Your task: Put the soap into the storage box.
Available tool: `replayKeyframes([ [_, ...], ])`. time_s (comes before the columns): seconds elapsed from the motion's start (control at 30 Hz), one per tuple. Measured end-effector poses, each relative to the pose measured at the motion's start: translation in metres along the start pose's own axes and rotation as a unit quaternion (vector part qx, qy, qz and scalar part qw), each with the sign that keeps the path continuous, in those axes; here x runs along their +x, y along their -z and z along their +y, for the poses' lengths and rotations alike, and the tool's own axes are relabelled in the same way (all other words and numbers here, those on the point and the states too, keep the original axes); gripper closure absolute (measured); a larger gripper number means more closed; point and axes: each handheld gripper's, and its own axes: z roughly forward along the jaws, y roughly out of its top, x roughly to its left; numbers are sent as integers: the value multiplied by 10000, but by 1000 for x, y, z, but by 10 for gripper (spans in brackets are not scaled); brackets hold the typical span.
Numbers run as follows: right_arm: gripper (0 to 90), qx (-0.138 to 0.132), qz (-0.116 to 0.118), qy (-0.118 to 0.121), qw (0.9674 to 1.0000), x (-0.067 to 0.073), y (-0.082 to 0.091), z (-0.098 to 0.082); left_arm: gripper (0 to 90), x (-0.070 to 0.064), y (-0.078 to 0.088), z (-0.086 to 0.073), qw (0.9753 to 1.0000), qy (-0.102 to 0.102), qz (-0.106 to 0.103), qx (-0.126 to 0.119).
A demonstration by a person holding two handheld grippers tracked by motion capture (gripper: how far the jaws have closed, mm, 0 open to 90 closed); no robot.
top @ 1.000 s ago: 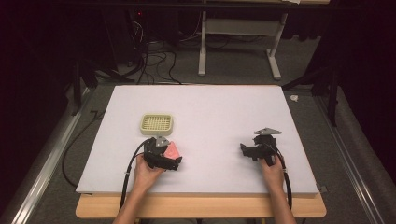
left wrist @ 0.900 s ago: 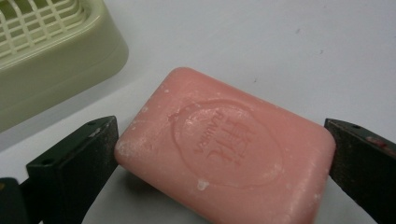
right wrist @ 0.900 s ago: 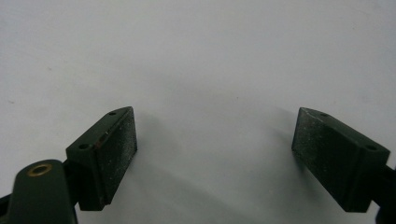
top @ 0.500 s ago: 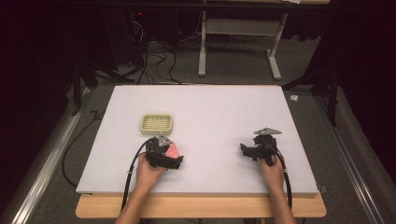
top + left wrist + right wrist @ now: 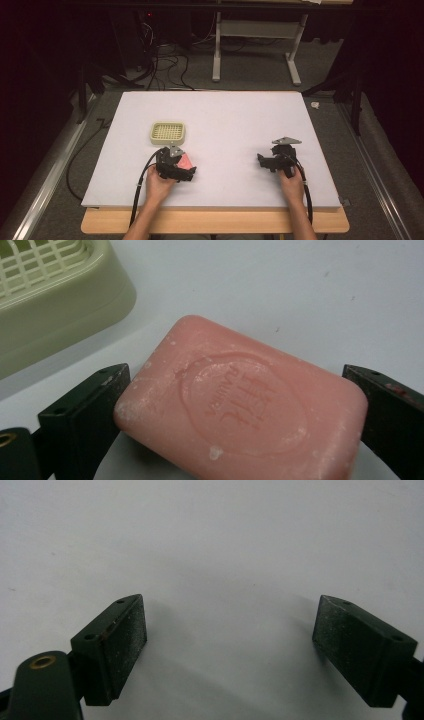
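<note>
The pink soap bar lies flat on the desk, just beside the pale green soap dish. The left gripper straddles it, jaws at both short ends; a firm clamp I cannot tell. It looks hard, fairly light and probably slippery (take the ends squarely). Its near edge is cut off. The right gripper rests spread wide, empty.
</note>
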Motion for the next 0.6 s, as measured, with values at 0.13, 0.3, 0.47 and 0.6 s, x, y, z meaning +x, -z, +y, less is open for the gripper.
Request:
replayKeyframes([
  [0.13,146,-2,-2,1,10000,0,0,0,31,0,0,0,10000,6,14,12],
  [0.3,146,0,0,0,10000,0,0,0,32,0,2,0,10000,33,57,19],
  [0.47,146,-1,-1,0,10000,0,0,0,32,2,8,2,9999,83,69,-50],
  [0.6,146,1,0,-1,10000,0,0,0,32,4,12,2,9998,148,120,-101],
])
